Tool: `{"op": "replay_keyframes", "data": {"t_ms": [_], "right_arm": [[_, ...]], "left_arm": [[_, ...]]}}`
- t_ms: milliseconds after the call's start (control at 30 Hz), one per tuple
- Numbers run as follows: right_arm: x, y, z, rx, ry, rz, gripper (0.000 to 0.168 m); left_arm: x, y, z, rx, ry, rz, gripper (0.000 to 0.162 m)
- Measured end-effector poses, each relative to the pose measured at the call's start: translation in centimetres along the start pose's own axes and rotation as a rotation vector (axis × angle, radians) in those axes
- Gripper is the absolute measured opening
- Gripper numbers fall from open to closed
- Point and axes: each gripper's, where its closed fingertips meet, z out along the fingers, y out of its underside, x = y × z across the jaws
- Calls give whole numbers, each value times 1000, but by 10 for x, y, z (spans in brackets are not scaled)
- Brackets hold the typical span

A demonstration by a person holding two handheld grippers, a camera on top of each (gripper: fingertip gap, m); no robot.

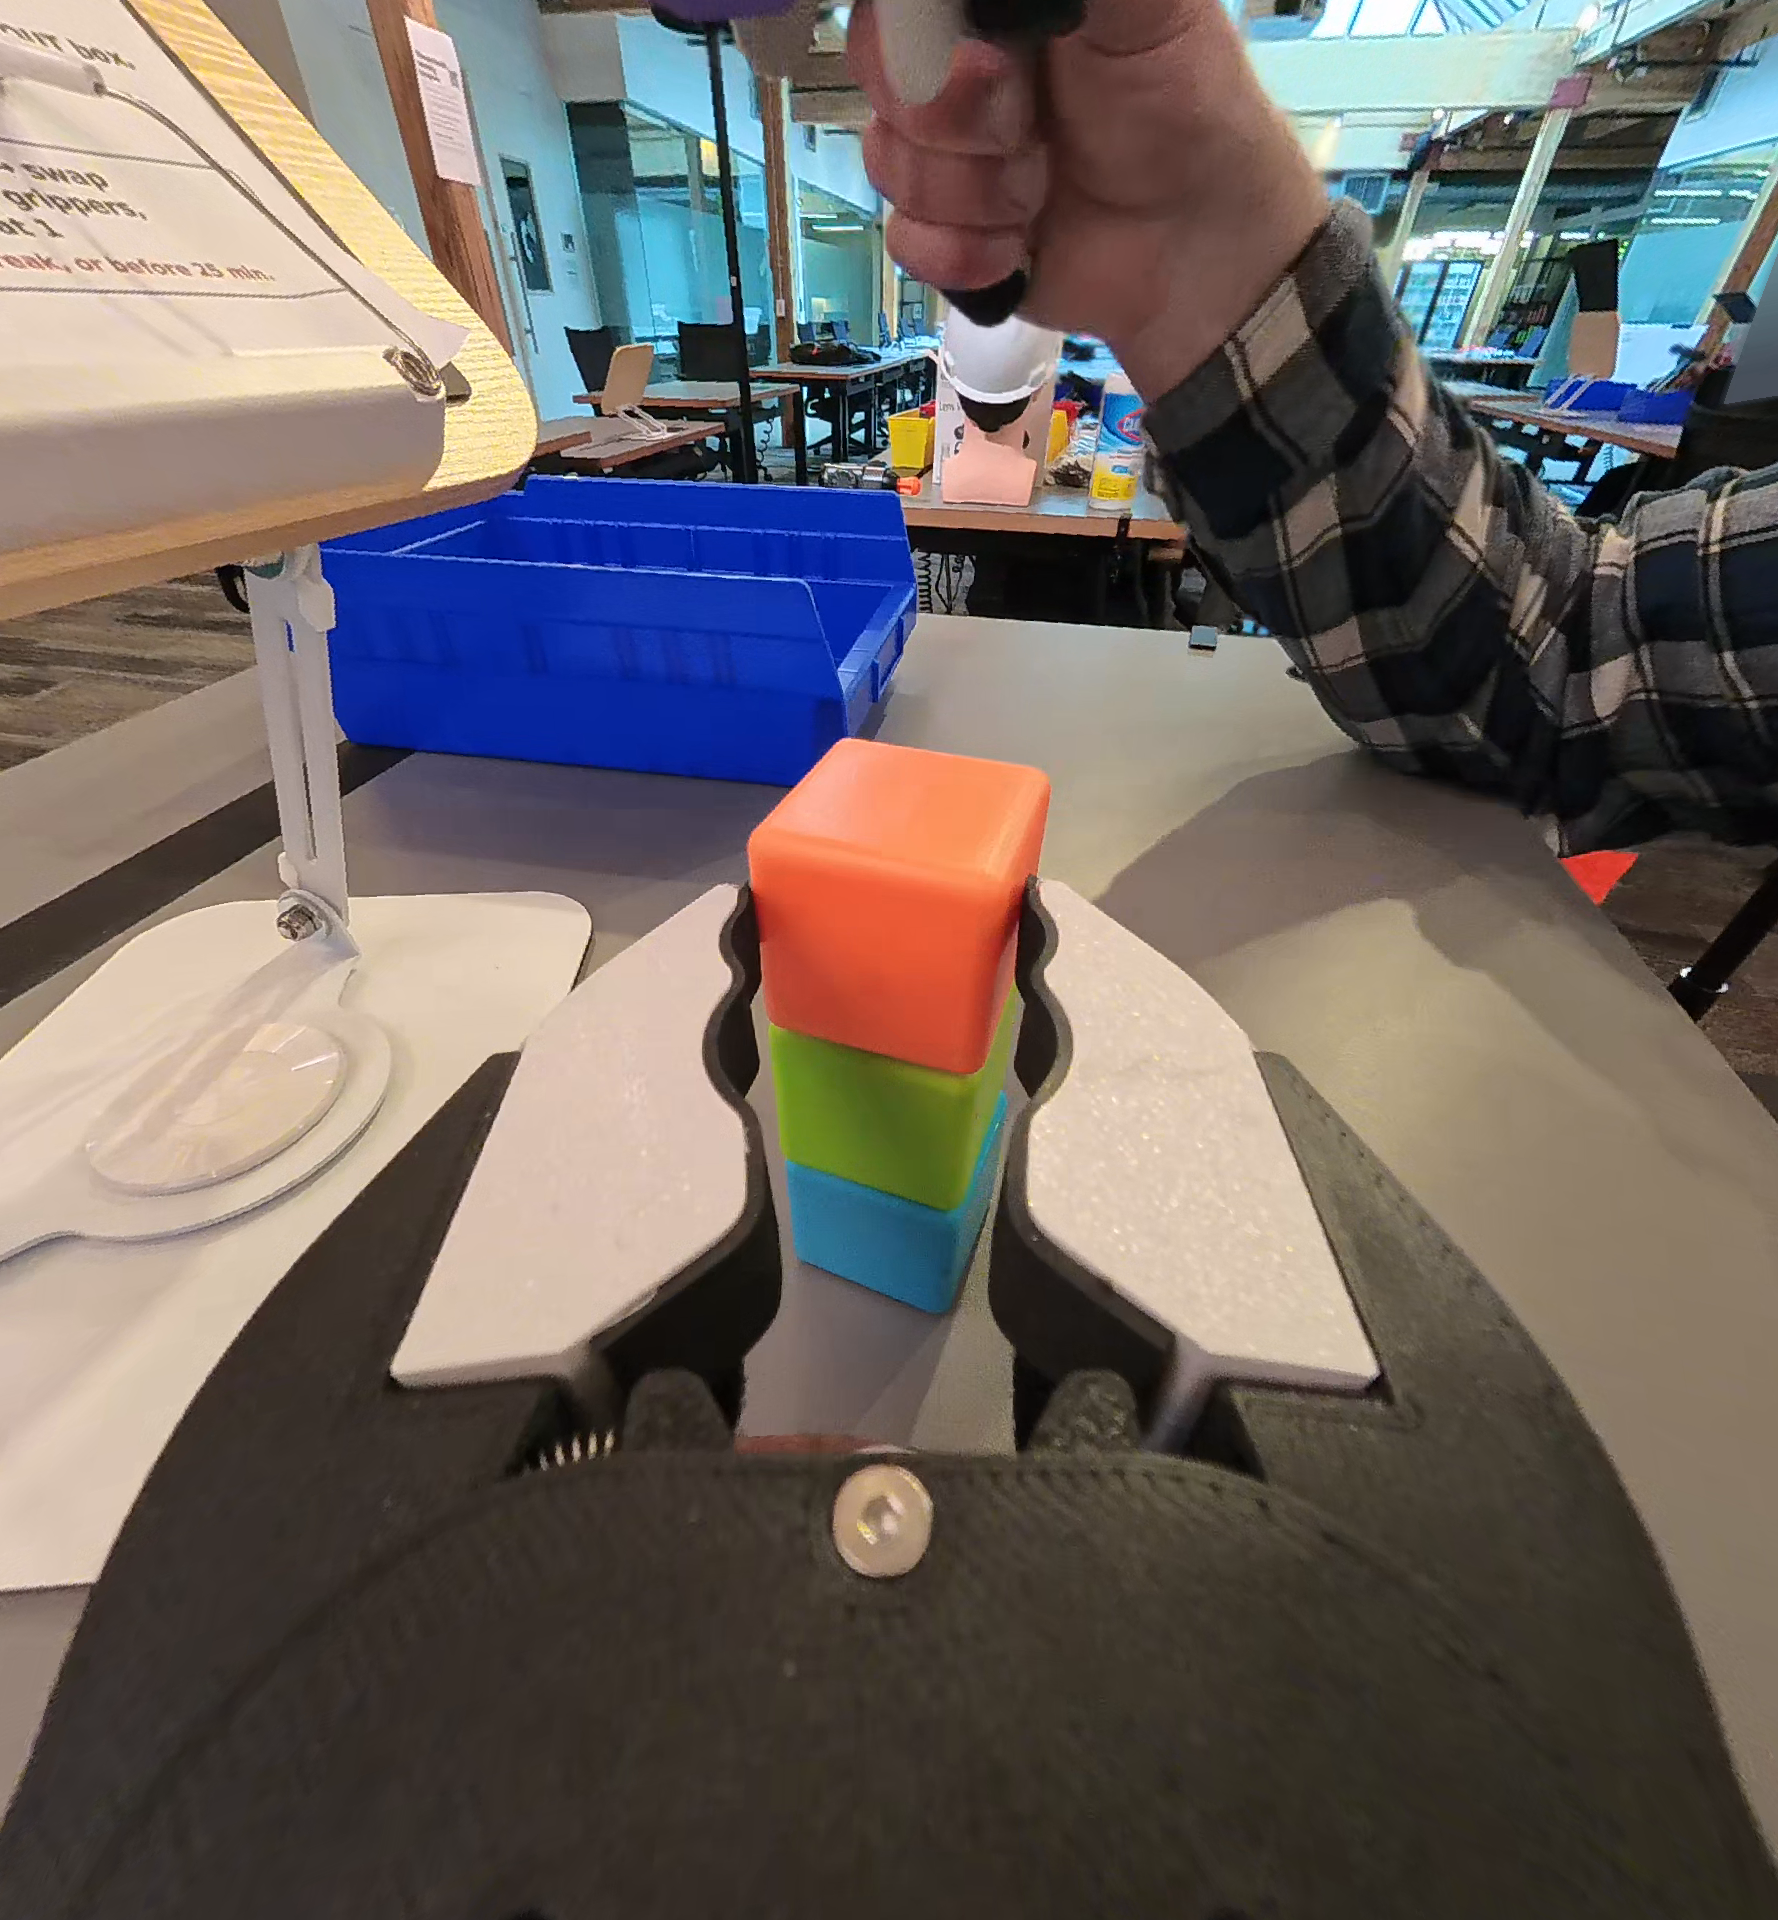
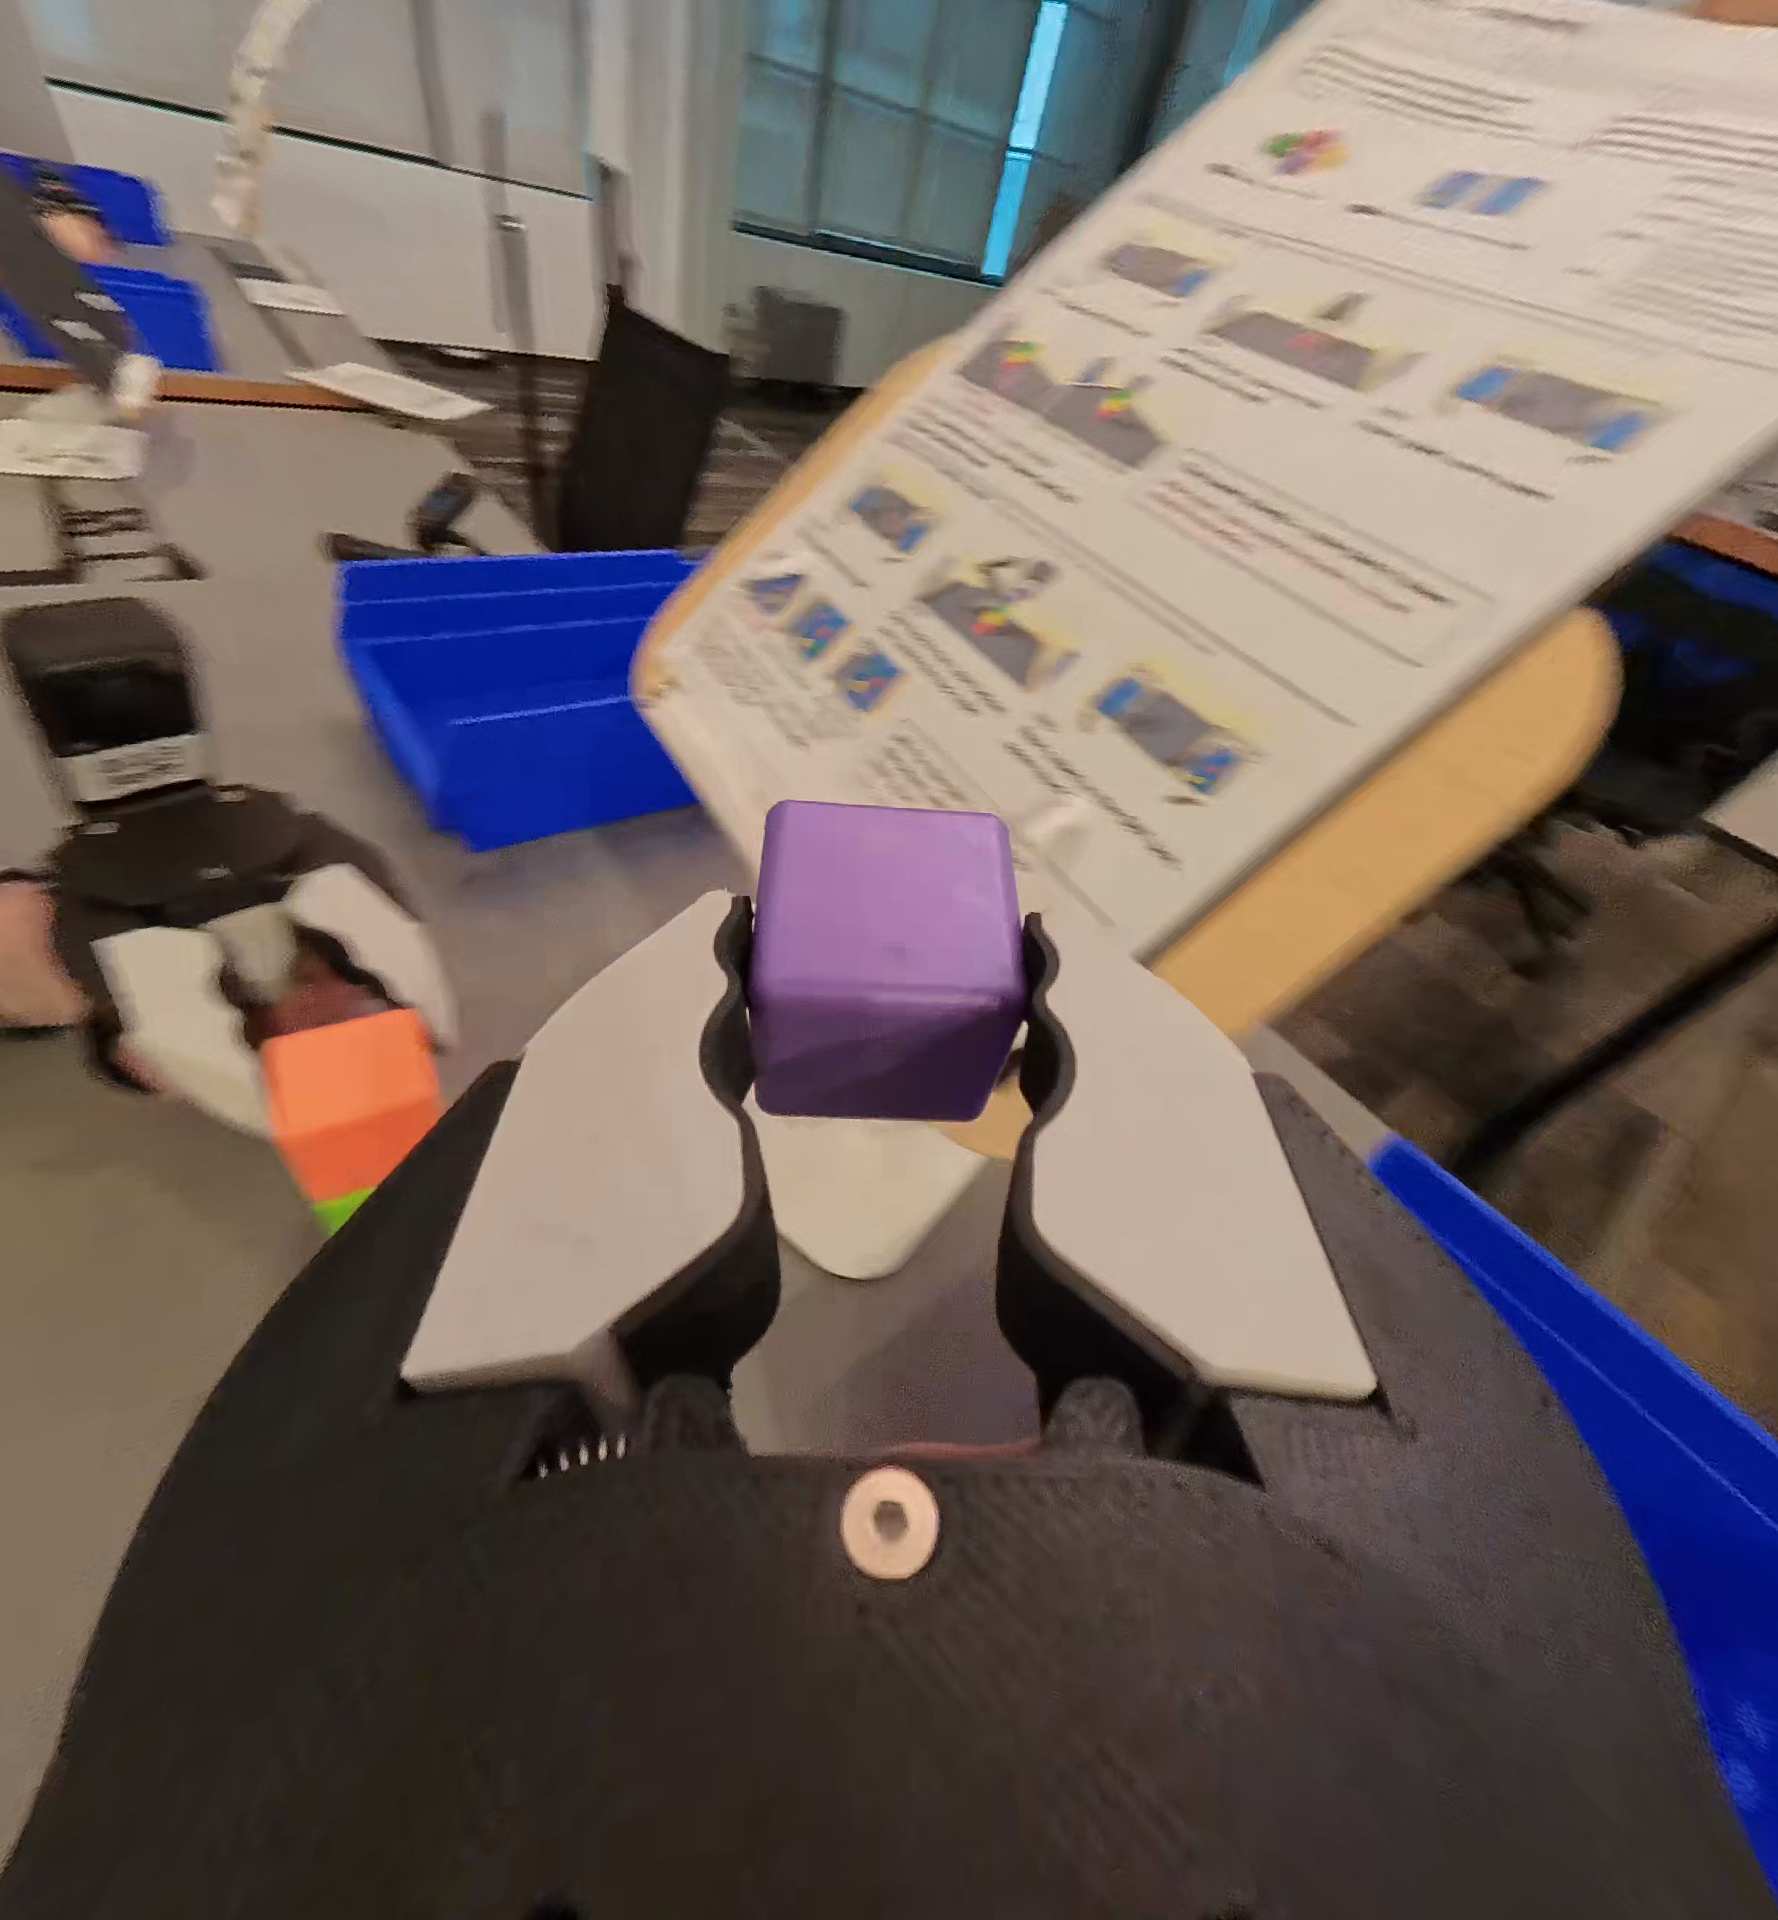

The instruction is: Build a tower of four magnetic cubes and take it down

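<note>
A stack of three cubes stands on the grey table (image 1: 1332, 1018): orange cube (image 1: 890, 904) on top, green cube (image 1: 880, 1122) in the middle, blue cube (image 1: 890, 1236) at the bottom. My left gripper (image 1: 890, 935) is shut on the orange cube, its fingertips pressing both sides. My right gripper (image 2: 885, 966) is shut on a purple cube (image 2: 880, 966) and holds it in the air, up and to the right of the stack. In the right wrist view the orange cube (image 2: 350, 1101) and the left gripper (image 2: 272, 997) show blurred at the left.
A blue bin (image 1: 604, 634) stands behind the stack. A white stand (image 1: 303, 790) with an instruction board (image 1: 137, 343) is at the left; the board (image 2: 1228, 499) is close behind the purple cube. A hand and plaid sleeve (image 1: 1436, 540) reach over from the right. Another blue bin edge (image 2: 1643, 1403) lies at right. Tip to tip, the grippers are about 20 centimeters apart.
</note>
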Motion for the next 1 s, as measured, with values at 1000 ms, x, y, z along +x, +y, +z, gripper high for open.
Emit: {"op": "replay_keyframes", "data": {"t_ms": [1000], "right_arm": [[185, 266, 58, -770, 314, 292, 50]], "left_arm": [[0, 0, 0, -5, 7, -4, 47]]}}
